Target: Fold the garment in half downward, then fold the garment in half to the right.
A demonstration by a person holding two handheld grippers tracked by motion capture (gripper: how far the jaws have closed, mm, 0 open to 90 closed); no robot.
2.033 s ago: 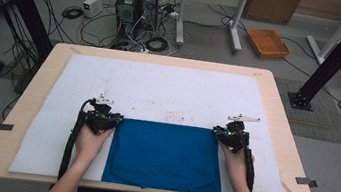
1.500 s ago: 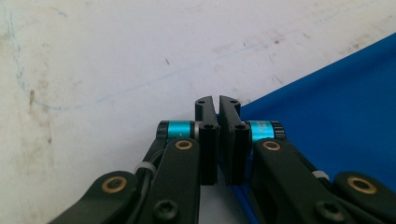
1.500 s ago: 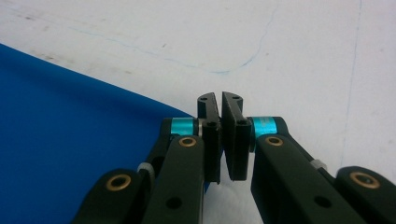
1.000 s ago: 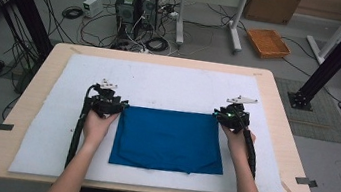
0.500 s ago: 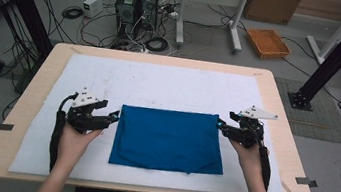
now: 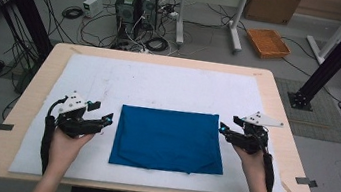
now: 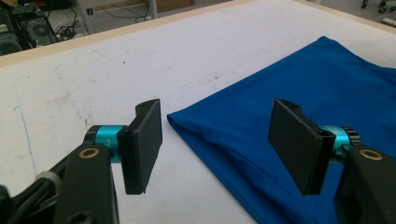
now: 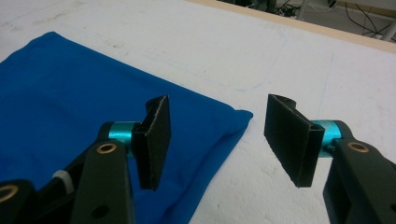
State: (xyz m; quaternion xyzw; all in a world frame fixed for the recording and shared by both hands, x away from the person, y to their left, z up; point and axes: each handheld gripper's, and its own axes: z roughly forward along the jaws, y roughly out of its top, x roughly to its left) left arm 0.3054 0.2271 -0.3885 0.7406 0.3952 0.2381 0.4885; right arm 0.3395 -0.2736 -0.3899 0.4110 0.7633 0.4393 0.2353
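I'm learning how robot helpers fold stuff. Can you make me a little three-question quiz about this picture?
1. True or false: the blue cloth lies flat on the white mat.
2. What is between the jaws of the left gripper? A) the cloth B) nothing C) a cable
3. Fill in: the right gripper is beside the cloth's ____ edge, seen from above.

Key
1. True.
2. B: the jaws stand open and empty, having just been opening.
3. Right; its jaws are open too.
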